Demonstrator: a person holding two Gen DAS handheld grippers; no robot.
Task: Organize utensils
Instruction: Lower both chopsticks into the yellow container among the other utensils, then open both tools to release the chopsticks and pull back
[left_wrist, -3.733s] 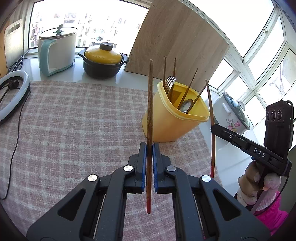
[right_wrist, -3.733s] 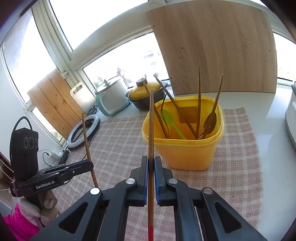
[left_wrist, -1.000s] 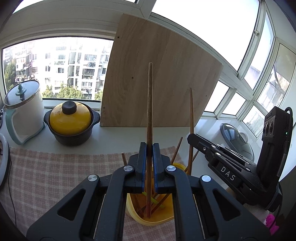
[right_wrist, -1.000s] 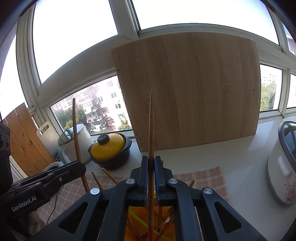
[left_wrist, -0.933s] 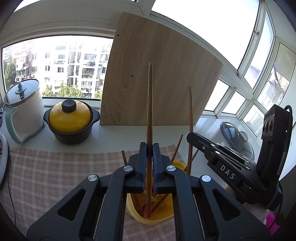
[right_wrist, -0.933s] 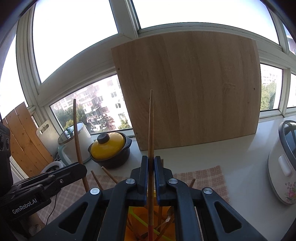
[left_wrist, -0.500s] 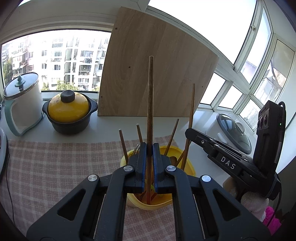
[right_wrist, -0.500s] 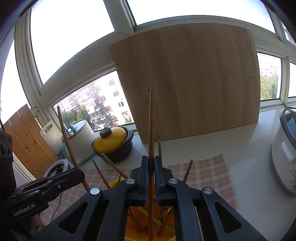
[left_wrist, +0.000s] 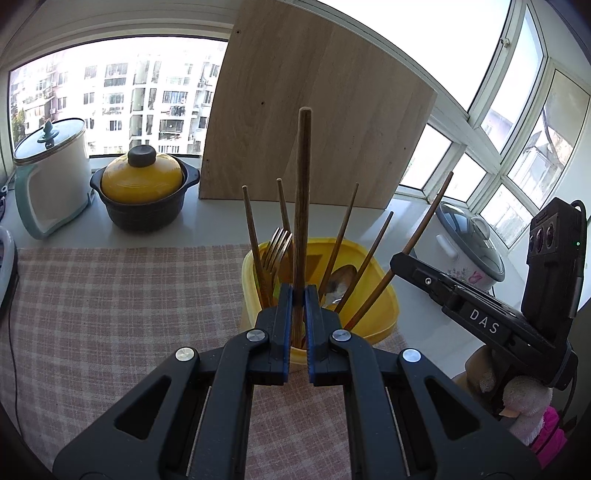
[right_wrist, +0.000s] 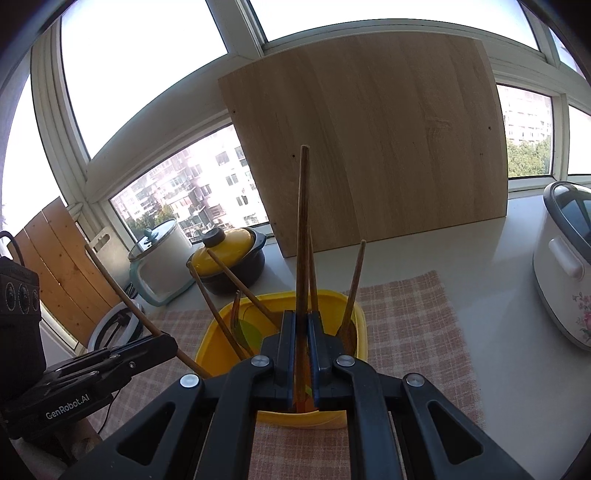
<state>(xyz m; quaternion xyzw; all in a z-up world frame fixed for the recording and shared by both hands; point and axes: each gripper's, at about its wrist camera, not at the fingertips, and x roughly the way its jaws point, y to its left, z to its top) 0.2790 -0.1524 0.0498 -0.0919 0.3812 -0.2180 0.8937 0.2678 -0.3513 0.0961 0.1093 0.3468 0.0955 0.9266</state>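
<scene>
lowering both chopsticks into yellow bin (left_wrist: 384, 317) vs 0.5 s ago, tips now sinking inside | left gripper (left_wrist: 300, 306) fingers clamping left chopstick (left_wrist: 303, 192) | right gripper (right_wrist: 302, 332) fingers pinching right chopstick (right_wrist: 303, 221) | nearing release, bin sitting on counter (right_wrist: 491, 258)

A yellow plastic holder (left_wrist: 384, 306) with rounded corners stands upright on the checked cloth (left_wrist: 110, 295). Inside it lean several brown wooden chopsticks (left_wrist: 251, 229), a metal fork (left_wrist: 275, 247) with its tines up, a metal spoon (left_wrist: 341, 277) and something green (right_wrist: 245, 330) low down. One long brown chopstick (left_wrist: 303, 192) stands nearly vertical with its lower end inside the holder. A second brown chopstick (right_wrist: 302, 229) is likewise upright, its lower end down inside the holder.
</scene>
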